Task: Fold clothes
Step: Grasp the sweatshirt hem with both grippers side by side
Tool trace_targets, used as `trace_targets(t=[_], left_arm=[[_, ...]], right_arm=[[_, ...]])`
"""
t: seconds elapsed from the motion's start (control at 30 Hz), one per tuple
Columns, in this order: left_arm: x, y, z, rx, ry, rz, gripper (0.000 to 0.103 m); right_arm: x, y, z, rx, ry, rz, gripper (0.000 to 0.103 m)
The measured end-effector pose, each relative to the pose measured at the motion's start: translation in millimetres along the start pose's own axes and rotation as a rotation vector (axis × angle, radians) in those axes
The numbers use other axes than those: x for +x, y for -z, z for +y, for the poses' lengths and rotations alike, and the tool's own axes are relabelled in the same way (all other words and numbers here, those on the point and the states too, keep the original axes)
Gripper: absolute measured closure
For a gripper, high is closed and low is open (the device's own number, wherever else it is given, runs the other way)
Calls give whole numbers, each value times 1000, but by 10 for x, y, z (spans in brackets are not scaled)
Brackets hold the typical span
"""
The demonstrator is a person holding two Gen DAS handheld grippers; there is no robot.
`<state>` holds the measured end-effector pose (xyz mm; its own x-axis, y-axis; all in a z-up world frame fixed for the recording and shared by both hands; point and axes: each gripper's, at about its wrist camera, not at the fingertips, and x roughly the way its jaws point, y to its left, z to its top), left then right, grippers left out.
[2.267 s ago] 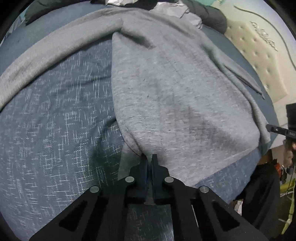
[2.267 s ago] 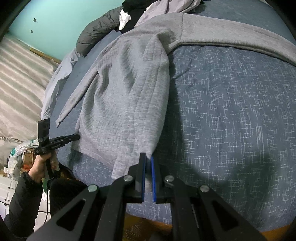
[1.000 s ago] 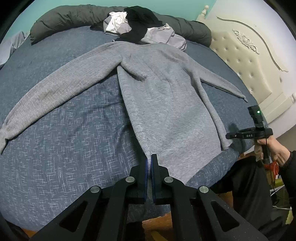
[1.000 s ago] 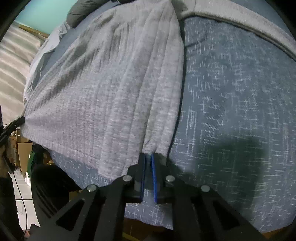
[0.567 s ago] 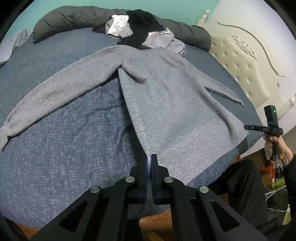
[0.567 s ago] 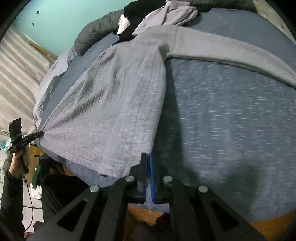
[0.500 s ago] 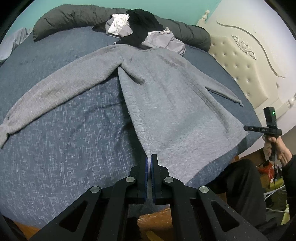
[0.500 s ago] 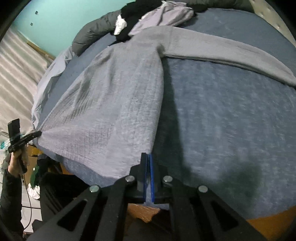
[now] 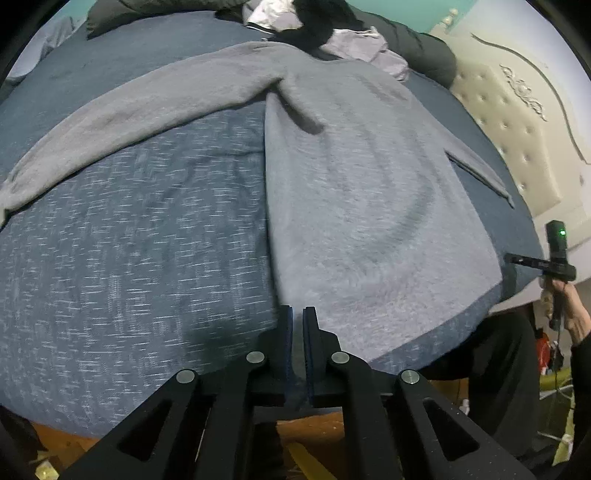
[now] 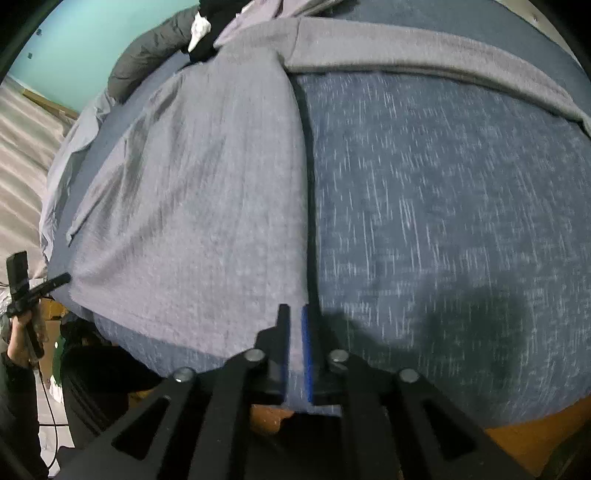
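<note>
**Grey sweater flat on the bed, both hem corners at my fingertips**

Grey knit fills both views: the sweater (image 9: 354, 206) lies spread face-down or face-up, I cannot tell which, on the blue speckled bedspread (image 9: 147, 258), its hem toward me and its collar toward the far pile of clothes (image 9: 321, 29) and the dark duvet roll (image 10: 147, 55). One sleeve (image 9: 140, 110) stretches out to the left in my left view; the other sleeve (image 10: 443, 55) runs off to the right in my right view.

My left gripper (image 9: 297, 314) sits at the hem's left corner, its jaws easing apart with a narrow slit between the blue pads; the cloth edge lies just ahead of the tips, and I cannot tell whether any is caught between them.

My right gripper (image 10: 293, 314) is at the other hem corner. Its jaws are opening, and a strip of grey cloth lies loose in the gap between them.

A cream tufted headboard (image 9: 517, 140) stands beside the bed.
</note>
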<state>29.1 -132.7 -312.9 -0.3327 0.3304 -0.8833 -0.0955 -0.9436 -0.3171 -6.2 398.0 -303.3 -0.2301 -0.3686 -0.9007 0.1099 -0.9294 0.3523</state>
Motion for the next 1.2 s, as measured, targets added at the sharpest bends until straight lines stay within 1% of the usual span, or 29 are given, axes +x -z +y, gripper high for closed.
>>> trace_targets(t=[0.03,0.07,0.1,0.17,0.27,0.43,0.53,0.6,0.67,0.73,0.83,0.87,1.03,1.17,1.2], left_arm=[[-8,2,7,-1,-9,-3,96],[-18,0,14,-4,-11,-12,92],[-2,7,1,-4,-7,-10,86],[31,20,-25,-5,-1,-6,78],[177,4,-39,1,-5,17,78],[447,-31,-26,-23,2,56,77],[594,-48,-11,-13,-12,82,78],[667,-55,-18,6,-31,91,78],[701,-57,0,3,-33,89,78],[692,-54,27,-6,-36,81,78],[606,-50,79,-19,-56,55,78],[589,-46,104,-28,-44,55,78],[614,-2,180,-44,-14,88,77],[681,32,182,-35,-1,106,78],[684,38,165,-25,0,107,85]], right_arm=[[-10,-22,12,0,-5,-8,65],[6,-40,26,-3,-5,-7,57],[33,-55,40,-6,-3,-3,57],[100,-63,43,-12,7,19,57],[205,-44,48,-14,21,50,57],[315,-18,33,8,-1,67,57],[329,2,16,2,-12,69,57],[384,-2,41,-3,-29,69,60],[411,15,64,-17,-30,74,76],[431,29,85,-34,-25,77,86],[439,34,106,-37,-34,68,92],[427,35,102,-37,-36,64,95],[385,45,77,-35,-43,63,97],[326,64,83,-33,-56,49,99],[302,64,88,-35,-57,46,99]])
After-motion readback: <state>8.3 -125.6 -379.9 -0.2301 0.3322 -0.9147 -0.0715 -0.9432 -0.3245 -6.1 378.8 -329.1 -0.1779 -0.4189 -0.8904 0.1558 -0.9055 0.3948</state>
